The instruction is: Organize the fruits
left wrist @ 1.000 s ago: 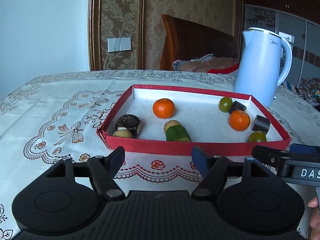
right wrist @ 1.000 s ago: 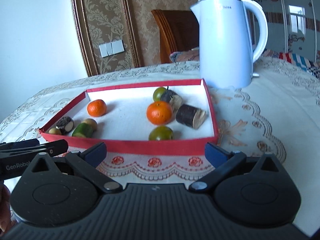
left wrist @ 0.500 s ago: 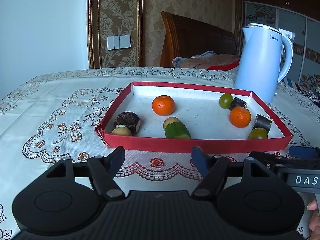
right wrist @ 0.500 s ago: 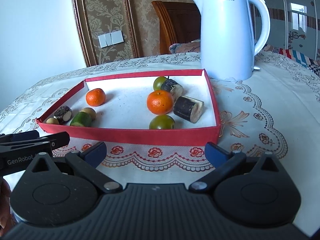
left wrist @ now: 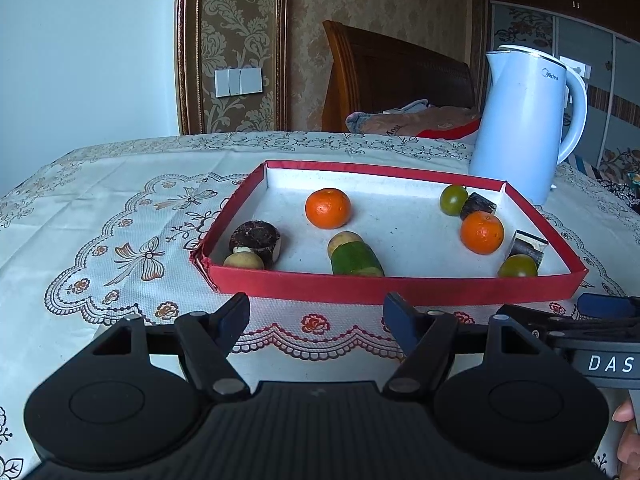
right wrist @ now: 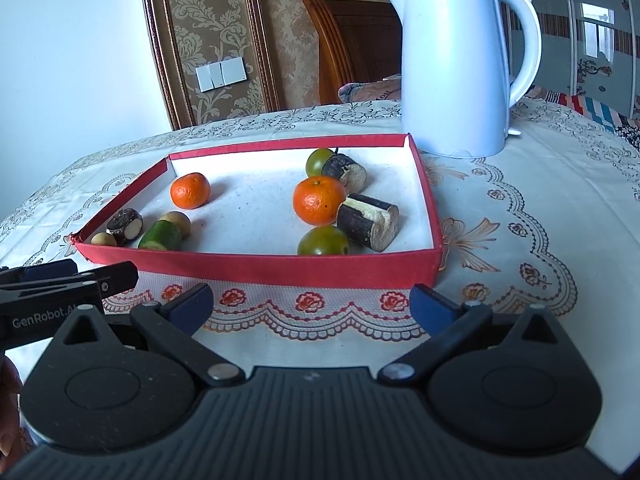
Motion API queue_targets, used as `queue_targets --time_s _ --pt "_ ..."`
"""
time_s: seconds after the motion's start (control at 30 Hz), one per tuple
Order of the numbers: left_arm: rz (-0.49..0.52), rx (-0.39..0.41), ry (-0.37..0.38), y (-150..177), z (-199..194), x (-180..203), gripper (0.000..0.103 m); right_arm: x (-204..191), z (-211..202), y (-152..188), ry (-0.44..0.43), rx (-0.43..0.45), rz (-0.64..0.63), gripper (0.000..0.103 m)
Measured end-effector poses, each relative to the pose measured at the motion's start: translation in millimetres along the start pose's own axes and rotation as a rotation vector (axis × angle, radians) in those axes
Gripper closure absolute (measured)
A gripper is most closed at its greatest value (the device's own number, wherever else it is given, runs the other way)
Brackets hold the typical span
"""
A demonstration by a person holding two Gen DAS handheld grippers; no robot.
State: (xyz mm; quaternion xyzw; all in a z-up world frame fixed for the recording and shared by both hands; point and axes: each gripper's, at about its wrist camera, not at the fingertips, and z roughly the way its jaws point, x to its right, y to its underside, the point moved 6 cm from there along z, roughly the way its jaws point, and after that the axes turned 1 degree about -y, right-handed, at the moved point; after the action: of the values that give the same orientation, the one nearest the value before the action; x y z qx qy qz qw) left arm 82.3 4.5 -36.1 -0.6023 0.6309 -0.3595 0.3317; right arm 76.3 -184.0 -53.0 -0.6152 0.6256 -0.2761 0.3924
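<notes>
Beyond the near wall of the red tray (left wrist: 392, 286) on the worktop, I see the fruits scattered inside, the cucumber piece (left wrist: 354, 258) pointing near-to-far just ahead of my left hand-held gripper (left wrist: 316, 314), both hand-held grippers released and empty, the right hand-held gripper (right wrist: 312, 306) nearer the right-hand orange (right wrist: 319, 200).

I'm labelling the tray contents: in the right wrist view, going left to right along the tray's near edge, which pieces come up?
Small tan fruit → dark cut piece → green cut piece → green round fruit → large dark cut piece.
</notes>
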Motion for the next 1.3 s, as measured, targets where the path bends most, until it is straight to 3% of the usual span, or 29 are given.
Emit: queue_targets --time_s 1.3 --pt "0.002 -0.007 -0.004 1.3 0.0 -0.5 0.029 0.6 3.3 1.9 -0.003 -0.016 0.000 0.000"
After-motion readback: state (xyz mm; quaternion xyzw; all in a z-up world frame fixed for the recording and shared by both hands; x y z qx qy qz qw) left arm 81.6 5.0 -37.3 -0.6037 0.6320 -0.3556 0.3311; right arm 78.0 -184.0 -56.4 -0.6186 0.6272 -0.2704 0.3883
